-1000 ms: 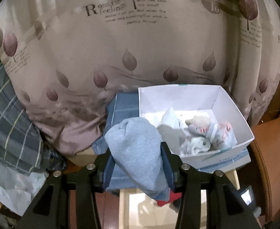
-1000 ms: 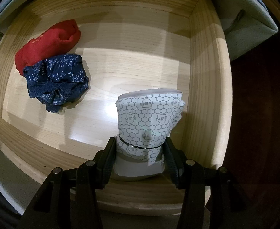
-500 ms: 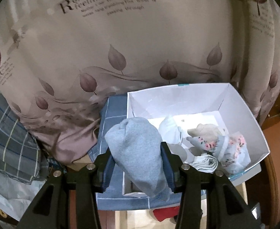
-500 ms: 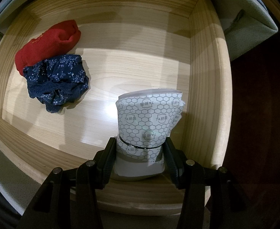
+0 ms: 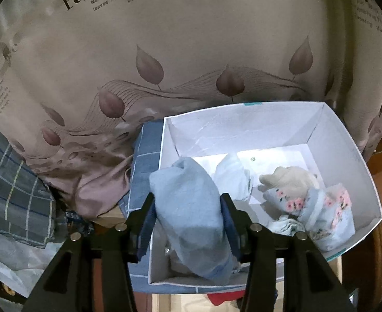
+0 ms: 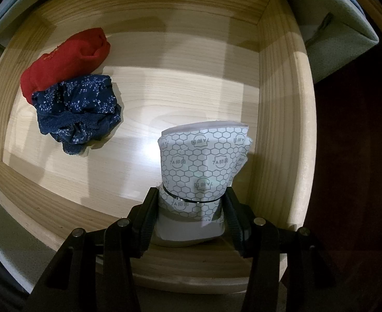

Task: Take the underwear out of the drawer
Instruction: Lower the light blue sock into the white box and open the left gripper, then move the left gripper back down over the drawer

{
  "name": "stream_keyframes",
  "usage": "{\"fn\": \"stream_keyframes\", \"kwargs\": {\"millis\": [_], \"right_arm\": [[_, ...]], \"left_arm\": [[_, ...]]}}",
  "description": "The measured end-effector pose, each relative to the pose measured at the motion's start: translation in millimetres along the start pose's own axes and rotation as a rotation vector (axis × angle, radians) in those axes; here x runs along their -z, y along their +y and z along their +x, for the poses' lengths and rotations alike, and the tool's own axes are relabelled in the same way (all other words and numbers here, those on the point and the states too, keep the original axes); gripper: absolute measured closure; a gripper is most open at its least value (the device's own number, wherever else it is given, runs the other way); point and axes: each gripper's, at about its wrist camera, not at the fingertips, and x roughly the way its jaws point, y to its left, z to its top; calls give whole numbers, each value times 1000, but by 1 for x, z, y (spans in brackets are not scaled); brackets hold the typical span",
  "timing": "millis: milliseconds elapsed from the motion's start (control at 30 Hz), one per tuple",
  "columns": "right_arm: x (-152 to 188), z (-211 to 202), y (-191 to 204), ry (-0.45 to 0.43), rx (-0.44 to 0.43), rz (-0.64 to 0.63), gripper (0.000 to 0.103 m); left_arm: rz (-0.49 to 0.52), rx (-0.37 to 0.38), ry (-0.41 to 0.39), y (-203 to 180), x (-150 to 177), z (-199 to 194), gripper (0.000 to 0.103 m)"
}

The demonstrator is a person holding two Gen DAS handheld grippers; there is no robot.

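step: drop-off | left gripper (image 5: 188, 205) opening, rolled pale-blue cotton underwear (image 5: 191, 215) between its jaws over white cardboard box (image 5: 243, 127) | right gripper (image 6: 191, 202) clamps hex-print white bundle (image 6: 204, 161) in pale wooden drawer (image 6: 282, 130) | next: probably let go, pull clear

light: dim, overhead | glare: drawer (image 6: 149, 83) floor | edges: fisheye-bent, dark corners | focus: sharp

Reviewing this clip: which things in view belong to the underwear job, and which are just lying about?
Job:
- light blue underwear in left gripper, jaws opening
- white box
- hexagon-print pack in right gripper
- red underwear
- navy underwear
- wooden drawer

Lying about:
- leaf-print curtain
- plaid cloth
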Motion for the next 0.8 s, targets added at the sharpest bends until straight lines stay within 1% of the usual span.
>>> {"fn": "stream_keyframes", "kwargs": {"millis": [167,300,400,600,733,800], "right_arm": [[0,0,0,0,0,-2,55],[0,0,0,0,0,-1,55],[0,1,0,0,0,-2,55],[0,1,0,0,0,-1,55],[-1,1,-1,0,0,-1,55],[-1,1,-1,1,1,0,56]], "left_arm": [[-14,49,-32,-1,-9,-11,53],[-6,77,-54,-6,-11,-21,49],[15,69,-50,-8,-8,-25,49],[52,74,-17,2,9,-31,49],[89,43,-4,12,30,-35,49],[89,43,23,20,45,-34,49]]}}
